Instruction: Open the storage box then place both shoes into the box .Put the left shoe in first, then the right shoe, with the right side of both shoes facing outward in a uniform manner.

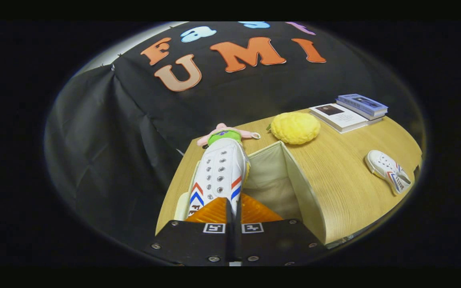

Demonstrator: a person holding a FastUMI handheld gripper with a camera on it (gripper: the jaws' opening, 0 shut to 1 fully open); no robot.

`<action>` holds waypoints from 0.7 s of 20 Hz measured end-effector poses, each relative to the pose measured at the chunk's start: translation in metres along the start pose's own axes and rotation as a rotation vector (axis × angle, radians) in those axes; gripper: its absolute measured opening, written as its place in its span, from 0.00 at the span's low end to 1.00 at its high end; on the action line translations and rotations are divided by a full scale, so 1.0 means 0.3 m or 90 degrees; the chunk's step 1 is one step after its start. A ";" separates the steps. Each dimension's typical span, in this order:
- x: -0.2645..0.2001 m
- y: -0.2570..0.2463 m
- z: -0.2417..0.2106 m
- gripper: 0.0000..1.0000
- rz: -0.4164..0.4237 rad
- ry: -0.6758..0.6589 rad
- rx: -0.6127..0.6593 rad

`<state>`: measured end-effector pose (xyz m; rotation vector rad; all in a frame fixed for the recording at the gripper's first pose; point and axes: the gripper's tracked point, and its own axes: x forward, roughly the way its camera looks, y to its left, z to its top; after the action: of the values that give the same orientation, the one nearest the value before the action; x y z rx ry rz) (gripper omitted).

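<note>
— Wooden tabletop (346, 176) is seen backed by black cloth; what is carried above it?

— One white shoe (219, 176) is held by the gripper (233, 208). Its fingers are drawn almost together and appear clamped on the shoe's heel end, though the contact itself is hidden by the shoe.

— How is the shoe laid relative to the tool?

— Its long axis is run straight ahead along the fingers, toe pointed away, over the near left part of the open box (294, 176).

— And the box?

— It is stood open just ahead, its cavity lying to the right of the held shoe. The coming move is judged to be a lowering into that cavity, so the toe must be kept inside the far wall.

— What room is left?

— Open space is seen in the box beside the shoe. Beyond the far wall a plush toy (226, 134) and a yellow cushion (295, 127) are set close. The other shoe (388, 170) is lain well to the right near the table edge, with books (350, 112) behind it.
</note>
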<state>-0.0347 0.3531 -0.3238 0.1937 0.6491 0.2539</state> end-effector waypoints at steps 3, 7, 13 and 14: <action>0.001 0.009 -0.028 0.01 0.007 0.027 -0.001; 0.021 0.031 -0.099 0.20 0.036 0.091 0.001; 0.000 0.013 0.023 0.98 0.056 0.047 -0.027; -0.010 -0.001 0.053 0.98 0.054 0.029 -0.035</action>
<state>-0.0271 0.3504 -0.3096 0.1633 0.6785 0.3578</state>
